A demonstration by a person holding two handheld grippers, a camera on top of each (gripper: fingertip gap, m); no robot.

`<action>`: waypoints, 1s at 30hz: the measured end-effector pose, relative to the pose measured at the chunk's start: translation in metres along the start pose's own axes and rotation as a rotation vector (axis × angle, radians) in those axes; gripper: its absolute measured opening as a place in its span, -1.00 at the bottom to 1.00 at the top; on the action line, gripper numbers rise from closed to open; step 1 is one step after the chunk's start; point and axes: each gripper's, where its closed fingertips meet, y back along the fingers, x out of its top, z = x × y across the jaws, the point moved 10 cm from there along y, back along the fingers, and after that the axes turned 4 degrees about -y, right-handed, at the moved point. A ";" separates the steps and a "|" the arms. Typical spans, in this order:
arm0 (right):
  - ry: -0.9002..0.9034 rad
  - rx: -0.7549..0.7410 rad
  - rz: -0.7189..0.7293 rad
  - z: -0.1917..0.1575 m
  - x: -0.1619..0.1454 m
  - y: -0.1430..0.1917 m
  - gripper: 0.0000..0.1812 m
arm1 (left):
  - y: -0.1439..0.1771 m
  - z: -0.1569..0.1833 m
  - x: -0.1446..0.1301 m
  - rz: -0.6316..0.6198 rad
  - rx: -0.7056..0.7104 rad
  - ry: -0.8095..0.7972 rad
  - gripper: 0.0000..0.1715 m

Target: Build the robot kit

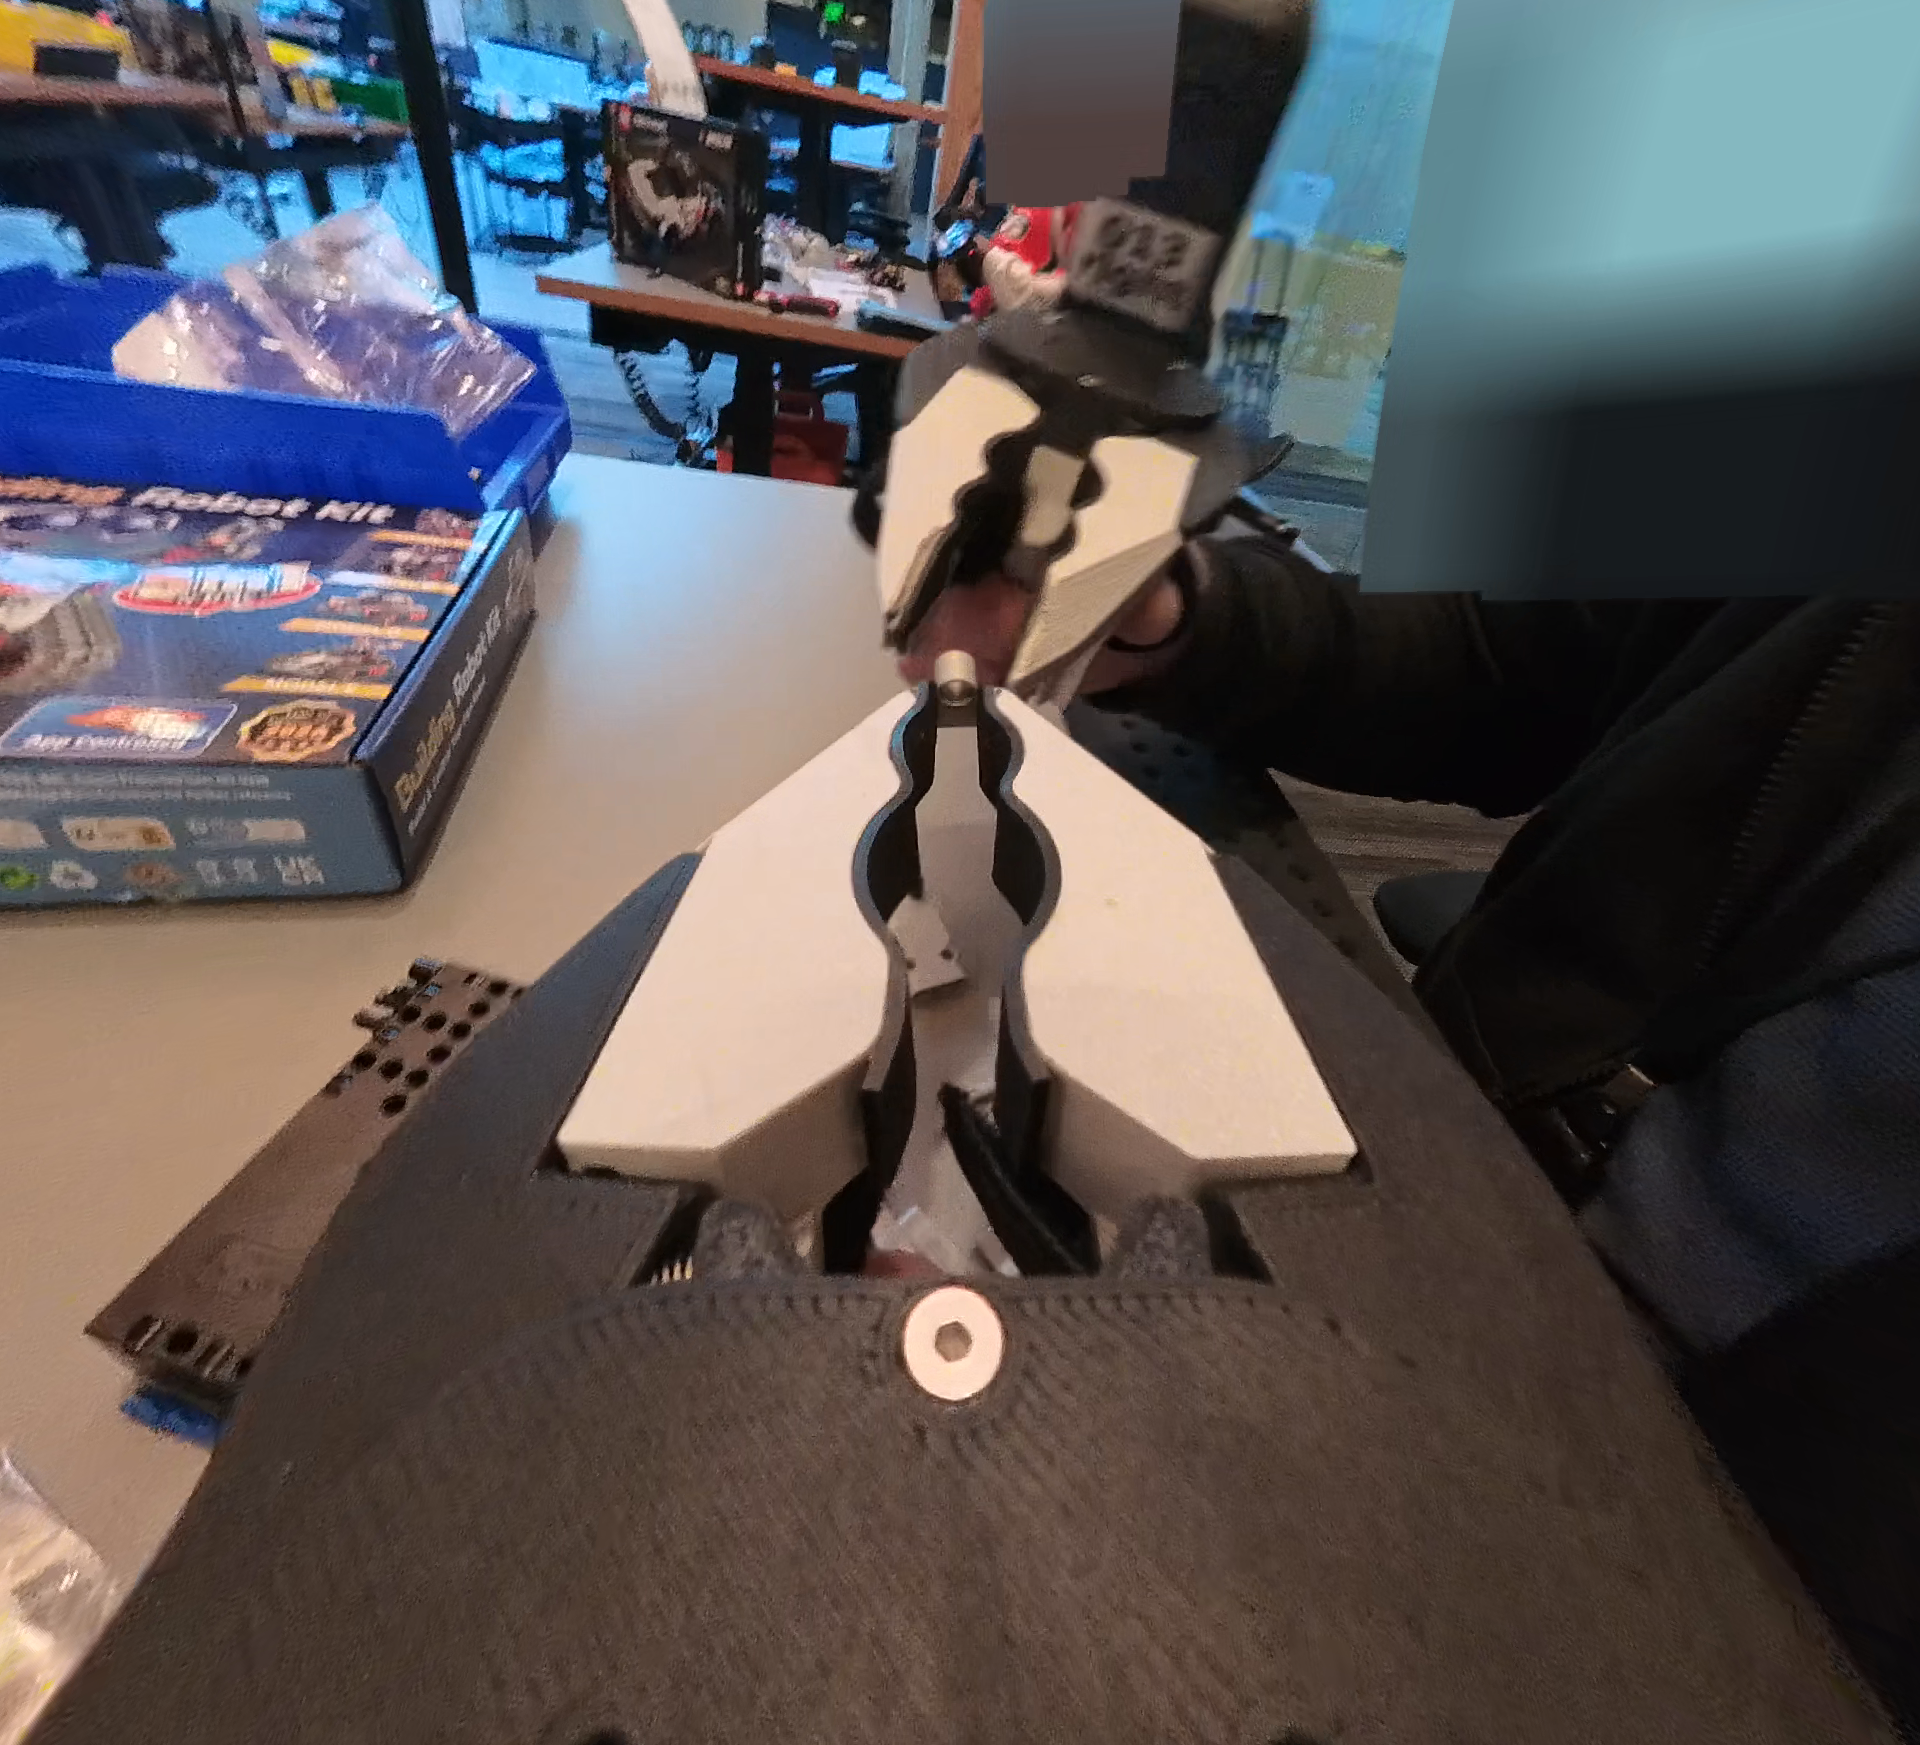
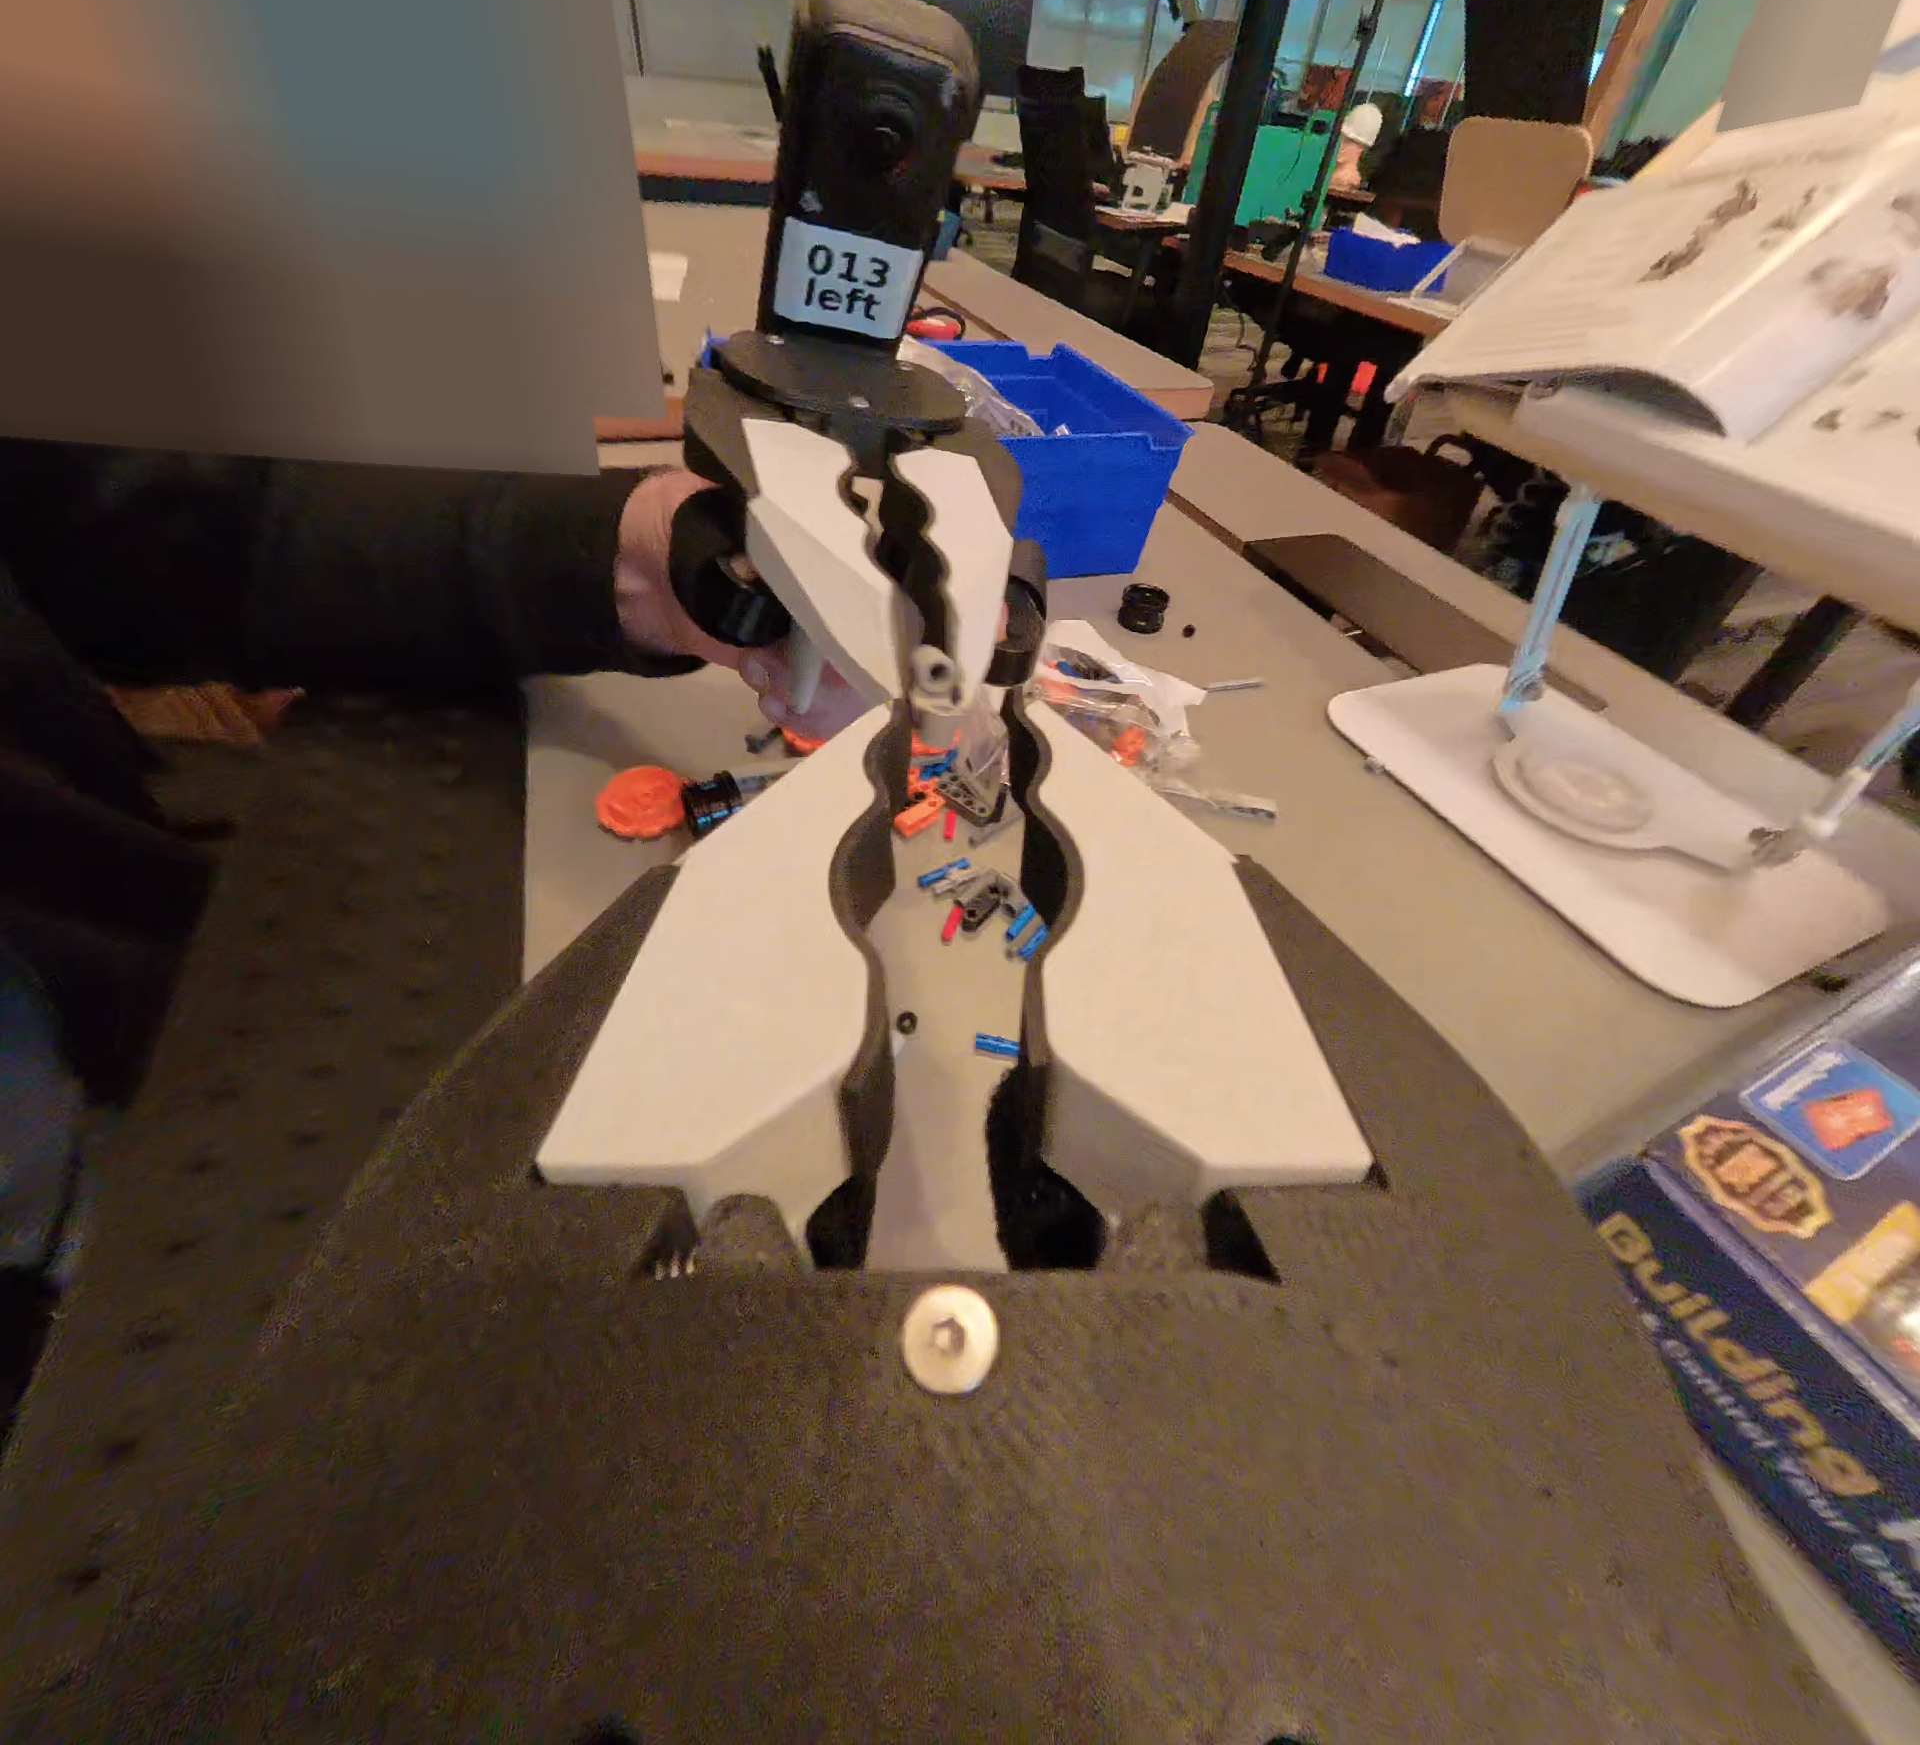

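My left gripper [image 1: 954,708] is shut on a small grey tube-shaped piece [image 1: 954,669], held at its fingertips above the table [image 1: 675,656]. My right gripper [image 1: 964,653] faces it tip to tip, angled down from above, in a person's hand. In the right wrist view my right gripper [image 2: 948,724] has its jaws slightly apart, with nothing gripped. The left gripper [image 2: 925,687] there pokes the grey piece [image 2: 933,672] down into the gap at my right fingertips.
A blue kit box [image 1: 260,687] and blue bin [image 1: 260,438] lie to the left, with a black perforated part [image 1: 343,1145] nearer. Loose small pins [image 2: 977,906], an orange wheel [image 2: 644,796], a parts bag [image 2: 1122,708] and a white booklet stand [image 2: 1610,822] sit on the table. Less than 4 cm separates the two grippers' tips.
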 end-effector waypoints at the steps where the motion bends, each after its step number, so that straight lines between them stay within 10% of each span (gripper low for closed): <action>1: -0.031 0.016 0.008 0.001 -0.001 0.000 -0.84 | -0.001 0.002 0.001 0.010 -0.009 -0.012 -0.94; 18: -0.202 0.156 0.104 0.011 -0.001 0.026 -0.94 | -0.016 0.007 0.007 0.034 0.007 -0.094 -0.92; 30: 0.234 0.161 -0.818 0.020 -0.054 0.057 -0.95 | -0.095 0.028 -0.057 -0.582 0.005 -0.320 -0.86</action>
